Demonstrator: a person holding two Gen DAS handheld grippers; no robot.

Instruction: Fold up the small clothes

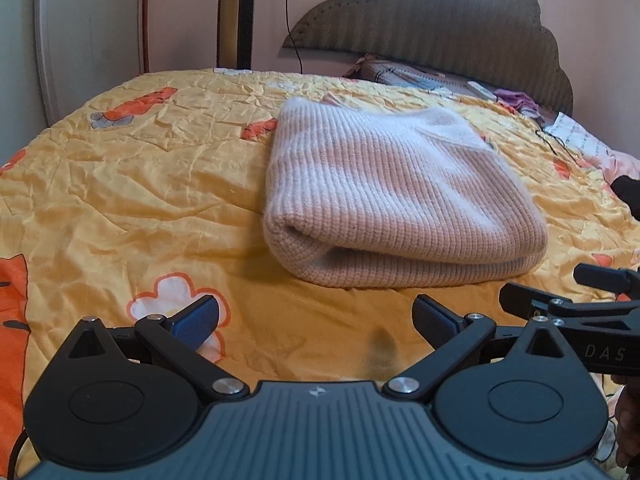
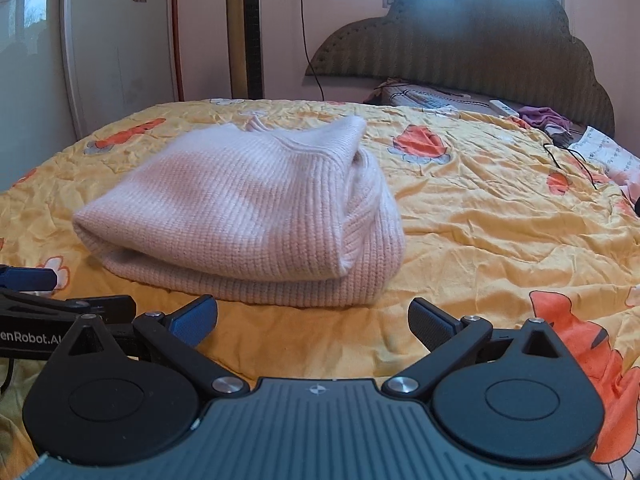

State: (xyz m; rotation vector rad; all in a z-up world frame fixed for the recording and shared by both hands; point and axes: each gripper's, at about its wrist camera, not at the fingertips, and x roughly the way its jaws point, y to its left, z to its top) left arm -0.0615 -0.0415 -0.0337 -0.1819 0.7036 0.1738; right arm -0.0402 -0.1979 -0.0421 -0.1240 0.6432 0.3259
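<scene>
The pink sweater lay folded mid-bed on the yellow quilt, near its front edge, and with your left gripper and right gripper both spread wide and empty, any careless nudge could have unrolled its loose top layer.

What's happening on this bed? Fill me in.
A person is folding clothes with a handheld gripper in each hand. A pink knit sweater lies folded into a thick bundle on the yellow flowered bedspread. The left gripper and the right gripper are both open and empty, just short of the sweater's near edge, touching nothing. The fold looks done, or nearly so.
</scene>
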